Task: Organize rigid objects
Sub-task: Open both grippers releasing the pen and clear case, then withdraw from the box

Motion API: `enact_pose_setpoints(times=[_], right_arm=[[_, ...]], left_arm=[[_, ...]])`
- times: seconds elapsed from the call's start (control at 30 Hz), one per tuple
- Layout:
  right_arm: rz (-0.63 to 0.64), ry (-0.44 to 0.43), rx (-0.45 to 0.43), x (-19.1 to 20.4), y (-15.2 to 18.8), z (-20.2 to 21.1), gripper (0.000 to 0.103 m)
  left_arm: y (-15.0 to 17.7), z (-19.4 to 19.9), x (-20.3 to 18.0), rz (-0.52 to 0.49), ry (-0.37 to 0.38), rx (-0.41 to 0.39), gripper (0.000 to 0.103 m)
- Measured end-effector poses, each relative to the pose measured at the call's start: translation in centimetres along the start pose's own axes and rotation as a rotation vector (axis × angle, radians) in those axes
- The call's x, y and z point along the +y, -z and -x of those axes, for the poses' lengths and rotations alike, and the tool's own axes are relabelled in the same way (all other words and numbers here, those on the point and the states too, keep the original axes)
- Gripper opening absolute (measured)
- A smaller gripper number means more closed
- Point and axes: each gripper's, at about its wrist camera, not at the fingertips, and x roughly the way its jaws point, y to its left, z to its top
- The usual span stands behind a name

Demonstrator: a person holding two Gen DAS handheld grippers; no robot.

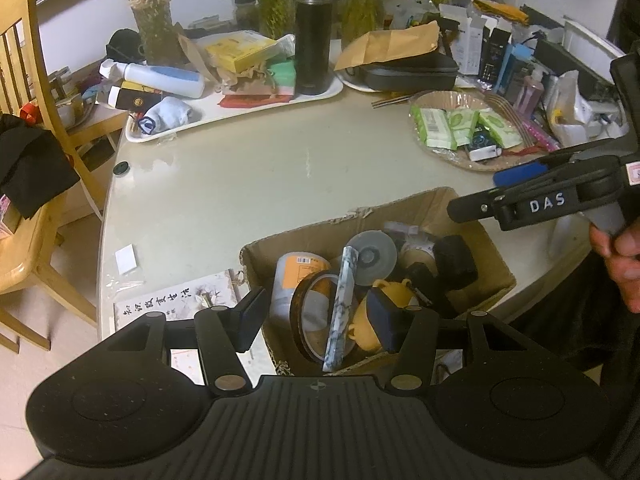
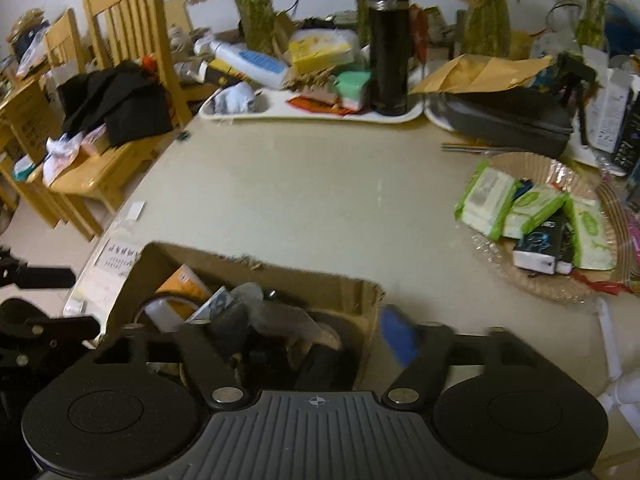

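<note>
Right gripper (image 2: 316,332) open over cardboard box (image 2: 366,300), nothing held.

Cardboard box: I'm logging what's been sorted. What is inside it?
The cardboard box holds a tape roll, marbled bar, yellow figurine and black dumbbell; anything beneath is covered.

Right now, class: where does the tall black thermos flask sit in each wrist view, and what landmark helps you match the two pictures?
Left wrist view: the black thermos flask stands top centre, on the white tray.
Right wrist view: the flask stands top, right of centre, on the same tray.
Shared landmark: the open cardboard box near the bottom.
</note>
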Motion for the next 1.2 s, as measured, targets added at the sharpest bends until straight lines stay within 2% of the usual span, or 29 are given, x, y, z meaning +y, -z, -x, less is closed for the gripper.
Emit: enact_pose_setpoints(times=[0.17,0.2,0.23,0.27,0.5,0.57,0.6,0.63,0.7,0.9,1.03,1.2], right_arm=[[-0.022,0.018,-0.001,-0.3,0.1,0.1,0.098],[-0.024,0.023,-0.001,-0.3,0.1,0.1,0.099],[-0.027,0.028,-0.002,-0.3,0.2,0.1,0.101],[-0.032,0.036,-0.003,-0.3,0.3,0.2,0.103],[-0.08,0.089,-0.033,-0.8,0.8,0.8,0.103],[-0.082,0.099,-0.042,-0.8,0.9,0.9,0.103],[-0.082,0.106,-0.045,-0.7,1.0,0.9,0.103],[-0.081,0.114,-0.046,-0.6,1.1,1.0,0.103],[-0.073,0.123,-0.047,-0.3,1.4,1.0,0.103],[-0.023,0.154,-0.065,1.3,2.5,1.5,0.103],[0.005,0.161,-0.044,2.2,3.3,1.3,0.103],[0.023,0.159,0.023,3.3,4.5,0.6,0.103]], left_arm=[[0.2,0.6,0.4,0.022,0.0,-0.027,0.055],[0.2,0.7,0.4,0.028,-0.001,-0.032,0.061],[0.3,0.9,0.5,0.037,-0.003,-0.042,0.073],[0.4,1.1,0.6,0.046,-0.01,-0.06,0.076],[1.0,2.0,1.1,0.093,-0.058,-0.136,0.08],[1.1,2.2,1.2,0.098,-0.071,-0.156,0.088],[1.2,2.3,1.2,0.1,-0.076,-0.166,0.098],[1.4,2.4,1.2,0.104,-0.083,-0.187,0.103],[1.6,2.7,1.1,0.102,-0.104,-0.219,0.103],[2.0,2.5,0.8,0.089,-0.153,-0.212,0.103],[2.1,2.2,0.6,0.072,-0.165,-0.166,0.103],[2.6,1.5,0.1,0.053,-0.18,-0.114,0.103]])
